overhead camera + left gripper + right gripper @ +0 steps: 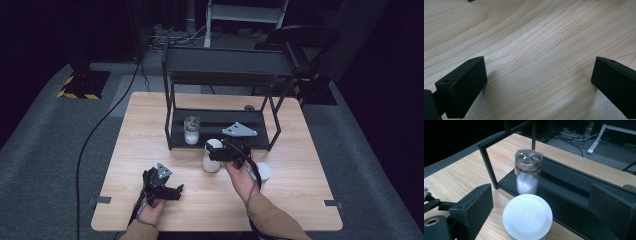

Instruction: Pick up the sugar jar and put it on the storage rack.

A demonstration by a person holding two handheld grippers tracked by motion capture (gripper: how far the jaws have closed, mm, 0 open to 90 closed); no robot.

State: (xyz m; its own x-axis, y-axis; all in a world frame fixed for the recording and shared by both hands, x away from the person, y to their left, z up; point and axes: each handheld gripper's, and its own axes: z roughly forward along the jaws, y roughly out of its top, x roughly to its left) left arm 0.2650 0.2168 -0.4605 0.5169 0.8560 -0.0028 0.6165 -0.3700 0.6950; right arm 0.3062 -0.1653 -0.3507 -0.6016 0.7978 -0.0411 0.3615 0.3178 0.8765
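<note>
**Right gripper lined up over the white jar, nothing grabbed**

The right gripper (216, 151) hangs with its jaws spread wide apart, one on each side of the white-lidded jar (527, 216), which sits just below and between them without touching either pad. Straight ahead of the jaws, a clear jar (527, 171) with white stuff inside stands on the black shelf's (220, 131) bottom tray. The left gripper (172, 191) sits low over the bare wooden table (544, 45), jaws also wide apart, holding nothing.
</note>
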